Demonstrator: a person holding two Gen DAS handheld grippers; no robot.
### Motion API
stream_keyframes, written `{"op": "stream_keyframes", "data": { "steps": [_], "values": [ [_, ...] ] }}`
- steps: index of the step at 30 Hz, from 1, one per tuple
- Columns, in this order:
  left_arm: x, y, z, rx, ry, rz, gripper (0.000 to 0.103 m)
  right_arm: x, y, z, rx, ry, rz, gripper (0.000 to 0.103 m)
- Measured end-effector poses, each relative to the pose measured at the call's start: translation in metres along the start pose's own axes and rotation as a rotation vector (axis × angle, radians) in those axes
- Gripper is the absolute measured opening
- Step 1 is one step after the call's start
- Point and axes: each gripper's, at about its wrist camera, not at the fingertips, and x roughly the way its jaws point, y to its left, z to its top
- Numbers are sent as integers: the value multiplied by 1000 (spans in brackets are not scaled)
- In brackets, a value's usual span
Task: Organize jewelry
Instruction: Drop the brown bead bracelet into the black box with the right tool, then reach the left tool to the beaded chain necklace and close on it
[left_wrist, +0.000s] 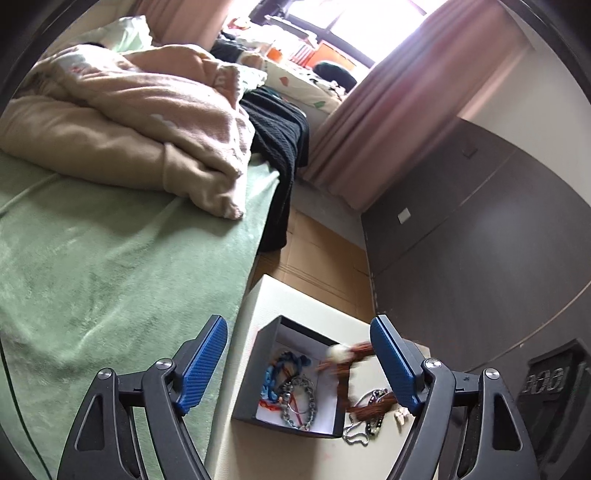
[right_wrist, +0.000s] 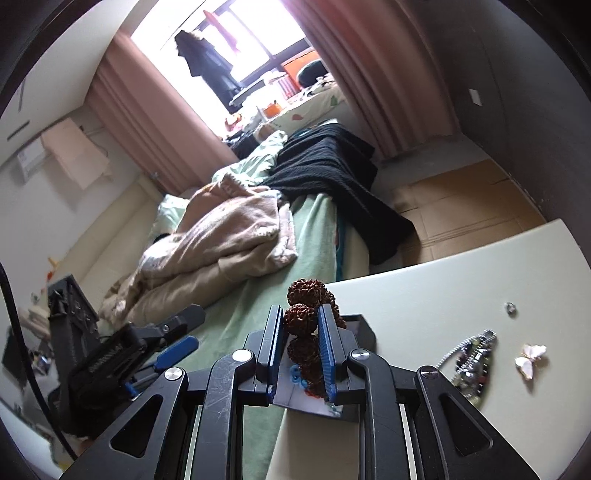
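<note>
A dark jewelry box (left_wrist: 273, 373) with a white lining stands on the white table (left_wrist: 280, 299) and holds a blue cord piece (left_wrist: 280, 369) and a silver chain bracelet (left_wrist: 303, 398). My right gripper (right_wrist: 301, 321) is shut on a brown bead bracelet (right_wrist: 301, 319) and holds it above the box (right_wrist: 364, 328). In the left wrist view the bracelet (left_wrist: 349, 373) hangs blurred over the box's right edge. My left gripper (left_wrist: 299, 350) is open and empty, above the box. A silver necklace (right_wrist: 472, 358) and a white butterfly piece (right_wrist: 530, 356) lie on the table to the right.
A bed with a green sheet (left_wrist: 110, 266), a pink blanket (left_wrist: 140, 122) and a black garment (left_wrist: 284, 147) lies left of the table. A dark wardrobe (left_wrist: 480, 240) stands to the right. A small silver ring (right_wrist: 510, 306) lies on the table.
</note>
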Motion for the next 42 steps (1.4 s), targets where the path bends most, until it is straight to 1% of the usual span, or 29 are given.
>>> {"op": "stream_keyframes", "data": {
  "steps": [1, 2, 4, 5, 7, 8, 10, 15, 17, 18, 19, 21, 25, 29, 31, 33, 35, 36, 38, 42],
  "values": [
    [-1, 2, 1, -2, -5, 2, 80, 9, 3, -2, -4, 31, -3, 22],
    [-2, 2, 1, -2, -12, 0, 80, 17, 5, -6, 0, 63, 18, 24],
    [-3, 3, 2, -5, -24, -10, 80, 24, 3, -11, 27, 116, 104, 38],
    [-4, 3, 2, -4, -30, -15, 80, 23, 1, -13, 36, 117, 118, 41],
    [-3, -1, 0, 3, -37, -15, 80, 13, -4, -11, 28, 89, 83, 48],
    [-2, -3, -1, 6, -37, -16, 80, 6, -8, -10, 28, 71, 69, 50],
    [0, -9, -4, 12, -37, -27, 80, -9, -19, -9, 48, 44, 52, 58],
    [8, -33, -16, 51, -16, -52, 80, -42, -50, -8, 101, 12, -29, 59],
    [11, -43, -21, 75, -8, -58, 80, -57, -63, -9, 125, -1, -68, 61],
    [13, -48, -24, 87, -4, -61, 80, -64, -69, -9, 136, -10, -85, 69],
    [14, -53, -26, 100, 2, -67, 80, -71, -76, -9, 149, -20, -106, 78],
    [19, -65, -33, 131, 18, -87, 80, -83, -86, -9, 177, -40, -134, 83],
    [31, -91, -50, 216, 69, -129, 80, -100, -103, -9, 209, -37, -177, 83],
    [49, -117, -72, 326, 133, -112, 80, -113, -120, -18, 238, -17, -242, 83],
    [59, -128, -82, 367, 158, -109, 79, -118, -131, -22, 274, -7, -251, 83],
    [67, -134, -89, 395, 182, -104, 73, -124, -141, -25, 307, 0, -260, 83],
    [78, -139, -98, 419, 215, -98, 61, -127, -149, -25, 329, 6, -273, 83],
    [84, -142, -103, 427, 238, -92, 58, -129, -153, -26, 338, 5, -274, 83],
    [95, -144, -110, 435, 276, -83, 46, -130, -160, -25, 350, 11, -276, 83],
    [117, -149, -122, 427, 343, -89, 40, -128, -174, -26, 387, 31, -266, 83]
  ]
}}
